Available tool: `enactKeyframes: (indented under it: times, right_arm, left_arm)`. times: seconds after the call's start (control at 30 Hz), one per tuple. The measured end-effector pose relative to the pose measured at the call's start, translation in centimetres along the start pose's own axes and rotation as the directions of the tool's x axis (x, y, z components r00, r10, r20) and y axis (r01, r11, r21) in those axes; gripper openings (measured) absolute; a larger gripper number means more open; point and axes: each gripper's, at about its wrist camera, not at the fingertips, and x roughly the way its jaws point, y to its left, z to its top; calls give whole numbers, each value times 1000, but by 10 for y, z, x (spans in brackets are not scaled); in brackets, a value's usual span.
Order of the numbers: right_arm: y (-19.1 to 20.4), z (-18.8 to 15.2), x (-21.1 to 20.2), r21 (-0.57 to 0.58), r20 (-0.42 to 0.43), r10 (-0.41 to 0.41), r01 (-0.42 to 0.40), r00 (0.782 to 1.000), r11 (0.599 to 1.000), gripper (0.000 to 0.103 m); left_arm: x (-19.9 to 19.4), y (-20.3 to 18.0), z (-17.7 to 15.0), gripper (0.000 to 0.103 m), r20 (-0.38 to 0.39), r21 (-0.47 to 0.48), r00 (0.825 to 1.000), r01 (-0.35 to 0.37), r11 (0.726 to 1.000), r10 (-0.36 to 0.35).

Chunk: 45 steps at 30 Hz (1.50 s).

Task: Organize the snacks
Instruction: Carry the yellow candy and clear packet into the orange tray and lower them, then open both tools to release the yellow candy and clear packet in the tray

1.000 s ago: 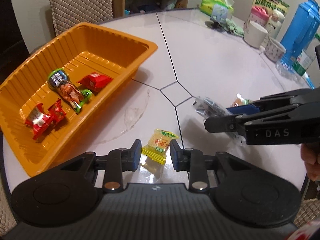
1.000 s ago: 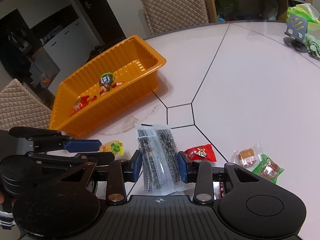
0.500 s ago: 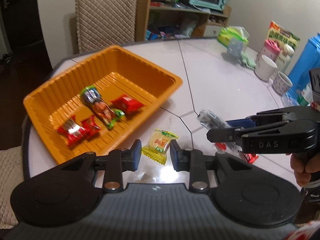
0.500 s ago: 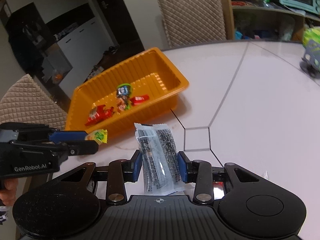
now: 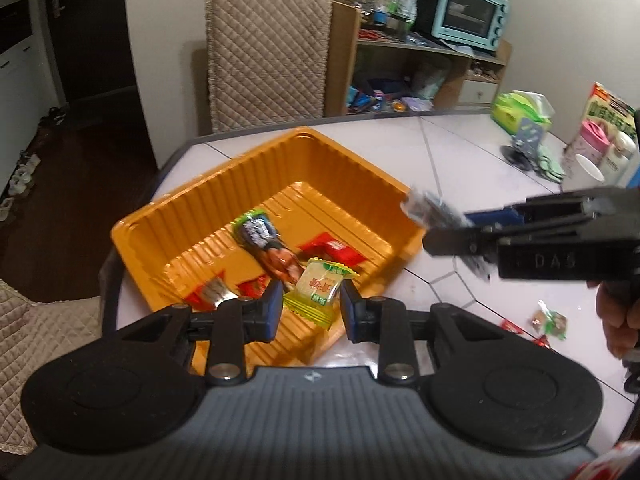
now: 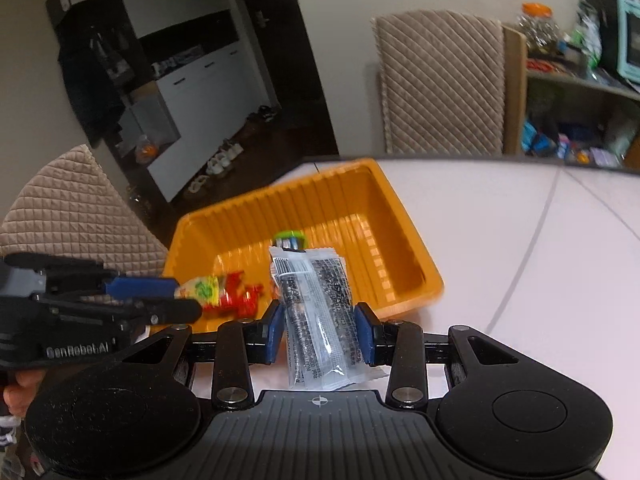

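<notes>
My left tool [image 5: 308, 306] pinches a yellow-green plastic candy packet [image 5: 316, 290] above the ribbed orange plastic tray [image 5: 344, 168]. My right tool [image 6: 320, 330] pinches a clear packet of black seeds [image 6: 320, 316] over the tray's near rim.

Black tongs [image 5: 308, 306], blue pads [image 5: 275, 307], silver screws.

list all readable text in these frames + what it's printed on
"DAS": side of the right gripper, left wrist view.
"GenRobot.AI": side of the left gripper, right wrist view.
Yellow-green candy in the left gripper: red characters, blurred, unreadable.
Clear black-speckled packet in the right gripper: barcode and small print, unreadable.
Snack wrappers in the orange tray: blurred.
Green-and-yellow box at the table's far side: large characters, too blurred to read.
</notes>
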Motion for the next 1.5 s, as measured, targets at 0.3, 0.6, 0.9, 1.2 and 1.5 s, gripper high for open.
enactKeyframes:
  times: [0.3,0.6,0.9,1.2,1.5]
  right_arm:
    - [5,32,44,-60,10,-11,12,1000,998,38]
    - [-1,46,96,-107,-22,-48,45,999,993,38]
    - [-13,46,127,-123,-46,-64,58,997,991,38]
    - [-17,42,143,-105,-47,-65,60,997,993,38]
    - [-25,42,135,-42,5,-48,49,999,998,56]
  left_arm:
    - [17,25,15,27,3,-40,998,-61,997,61]
    - [40,44,28,28,-17,-74,995,-101,992,100]
    - [59,54,29,28,-54,-102,992,-118,988,113]
    - [69,60,28,28,-73,-111,990,-127,986,119]
    - [75,60,27,28,-83,-112,990,-127,986,118]
